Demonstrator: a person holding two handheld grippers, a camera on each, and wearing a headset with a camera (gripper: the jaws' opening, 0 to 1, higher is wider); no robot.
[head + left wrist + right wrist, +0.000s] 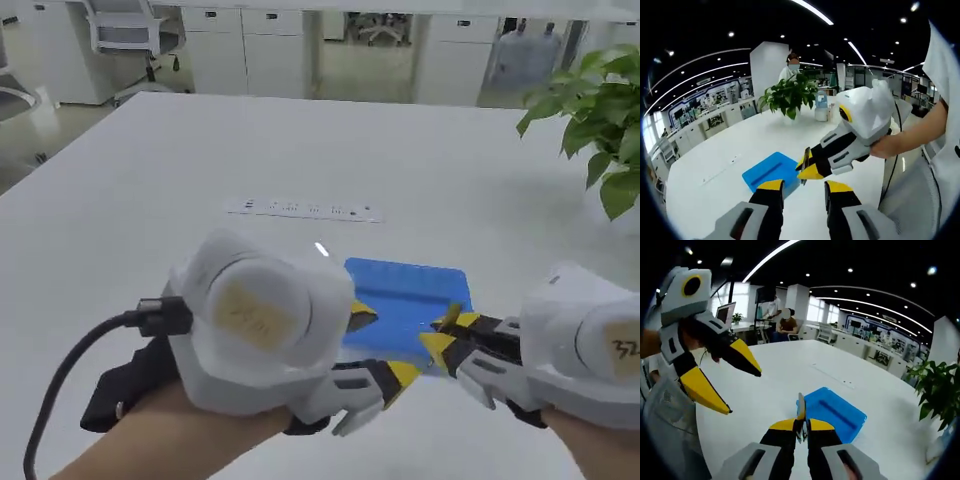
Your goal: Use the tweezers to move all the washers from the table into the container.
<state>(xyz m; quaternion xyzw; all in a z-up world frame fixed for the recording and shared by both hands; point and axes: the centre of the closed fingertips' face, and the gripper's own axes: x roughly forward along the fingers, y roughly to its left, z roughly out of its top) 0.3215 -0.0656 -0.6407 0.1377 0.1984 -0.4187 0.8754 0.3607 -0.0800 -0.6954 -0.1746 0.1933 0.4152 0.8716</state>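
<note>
The blue tray-like container (405, 290) lies on the white table (200, 170), just beyond both grippers. My right gripper (445, 335) hovers over its near right corner, shut on slim metal tweezers (801, 410) that stick up between its yellow tips (802, 425). My left gripper (382, 345) hangs at the container's near left edge, its jaws (805, 187) open with nothing between them. The tweezers (806, 154) and container (771, 171) also show in the left gripper view. A small bright spot (321, 249) sits beyond the container; I cannot tell whether it is a washer.
A white power strip (305, 210) lies flat farther back on the table. A potted green plant (600, 120) stands at the right edge. A black cable (70, 360) trails from the left gripper. Office chairs and cabinets stand beyond the table.
</note>
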